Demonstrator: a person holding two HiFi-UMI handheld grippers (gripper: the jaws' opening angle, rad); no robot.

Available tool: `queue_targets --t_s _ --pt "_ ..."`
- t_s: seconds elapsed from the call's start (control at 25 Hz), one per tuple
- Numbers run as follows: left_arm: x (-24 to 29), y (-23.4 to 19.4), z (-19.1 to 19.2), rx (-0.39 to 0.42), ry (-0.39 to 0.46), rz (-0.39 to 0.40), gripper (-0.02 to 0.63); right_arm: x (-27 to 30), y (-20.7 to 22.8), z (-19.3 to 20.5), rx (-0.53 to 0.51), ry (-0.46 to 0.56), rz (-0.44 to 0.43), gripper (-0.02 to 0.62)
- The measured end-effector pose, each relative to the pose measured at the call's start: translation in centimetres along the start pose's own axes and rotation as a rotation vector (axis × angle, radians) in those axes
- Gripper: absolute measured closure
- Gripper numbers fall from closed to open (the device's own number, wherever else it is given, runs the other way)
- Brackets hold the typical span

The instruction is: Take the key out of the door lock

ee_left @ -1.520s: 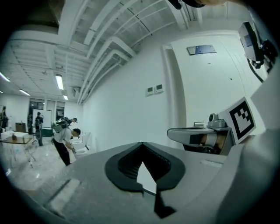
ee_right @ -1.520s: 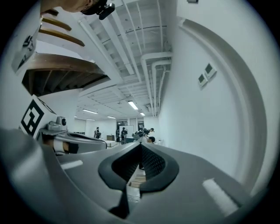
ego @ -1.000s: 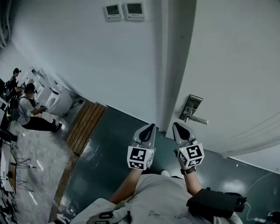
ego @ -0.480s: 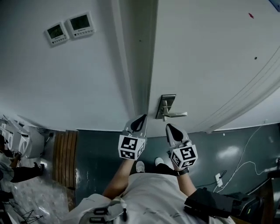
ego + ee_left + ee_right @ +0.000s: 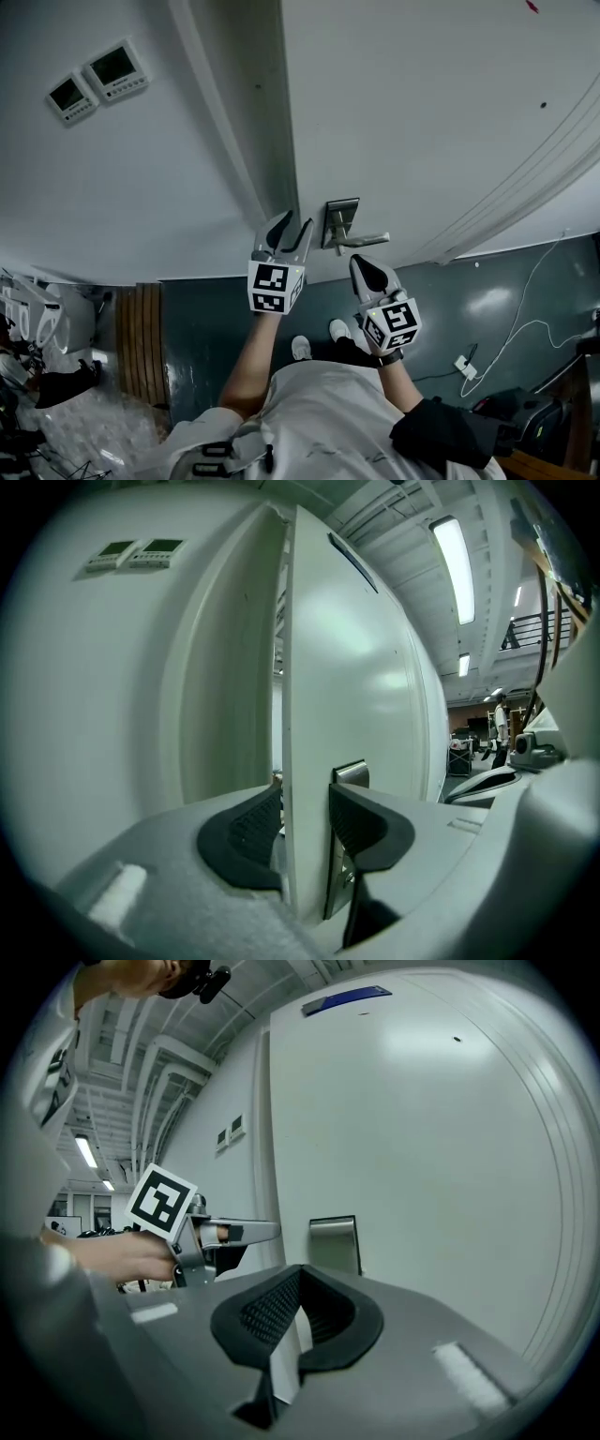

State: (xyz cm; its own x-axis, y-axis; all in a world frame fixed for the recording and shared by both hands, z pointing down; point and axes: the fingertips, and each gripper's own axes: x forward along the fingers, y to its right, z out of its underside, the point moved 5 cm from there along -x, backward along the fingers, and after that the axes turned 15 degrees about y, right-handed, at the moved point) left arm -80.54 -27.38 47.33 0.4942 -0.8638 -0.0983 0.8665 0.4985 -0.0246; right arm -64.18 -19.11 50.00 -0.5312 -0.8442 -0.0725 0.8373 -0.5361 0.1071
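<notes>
The white door (image 5: 422,112) stands ajar, with a metal lock plate (image 5: 339,223) and a lever handle (image 5: 367,240) below the plate. No key can be made out in any view. My left gripper (image 5: 286,230) is up at the door's edge; its jaws have just been opening and now stand open. In the left gripper view the door's edge (image 5: 305,761) runs between the open jaws, with the lock plate (image 5: 350,776) just behind the right pad (image 5: 356,822). My right gripper (image 5: 366,270) is shut and empty, just below the handle, pointing at the lock plate (image 5: 335,1241).
Two wall control panels (image 5: 94,80) hang left of the door frame (image 5: 234,159). On the dark floor lie a wooden board (image 5: 138,342) at the left and a white cable (image 5: 525,323) at the right. A dark bag (image 5: 450,436) hangs at my right side.
The left gripper has moved up to the door's edge and opened from shut, so that the edge is now between its jaws. The right gripper stays shut below the handle. The view has swung toward the door.
</notes>
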Motion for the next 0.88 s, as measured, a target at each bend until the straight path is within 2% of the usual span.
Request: queue_targets --t_s 0.28,0.36,0.48,0.88 --pt "2.1 -0.9 0.4 -0.024 0.022 -0.025 0.443 0.2 1.2 1.1 0.007 -0.043 -0.022 0.589" --pt "2.2 -0.7 0.4 -0.031 0.032 -0.031 0.484 0.1 1.7 1.5 0.019 -0.055 -0.015 0.589" --pt "2.0 -0.7 0.4 -0.048 0.038 -0.041 0.491 -0.2 2.5 2.3 0.047 -0.074 -0.008 0.589" --pt "2.1 -0.6 0.1 -0.039 0.04 -0.071 0.497 -1.4 3.7 8.7 0.271 -0.183 0.019 0.589"
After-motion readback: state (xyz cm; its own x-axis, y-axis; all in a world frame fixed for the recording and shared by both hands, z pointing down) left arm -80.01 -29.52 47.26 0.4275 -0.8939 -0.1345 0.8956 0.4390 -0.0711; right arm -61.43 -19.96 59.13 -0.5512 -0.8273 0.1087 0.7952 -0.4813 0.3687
